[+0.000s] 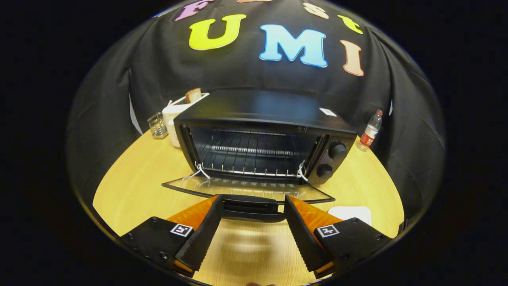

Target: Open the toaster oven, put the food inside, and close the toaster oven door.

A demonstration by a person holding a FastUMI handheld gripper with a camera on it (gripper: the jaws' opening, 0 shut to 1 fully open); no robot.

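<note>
A black toaster oven (pixel 278 115) stands on the wooden table with its glass door (pixel 246 188) folded down flat toward me. The wire rack (pixel 250 153) inside is bare. The door's black handle (pixel 252 208) lies just ahead of my fingertips, spanning the gap between them. My gripper (pixel 253 200) is open, its fingers apart on either side of the handle and pressing on nothing. A white plate (pixel 351 212) peeks out beside the right finger, below the door's right corner; I cannot see what lies on it.
Behind the oven's left side stands a white toaster (pixel 174 119) with a slice of bread (pixel 193 95) in it, next to a small glass holder (pixel 158 126). A water bottle (pixel 370 133) stands at the far right. Two knobs (pixel 331 159) are on the oven's right panel.
</note>
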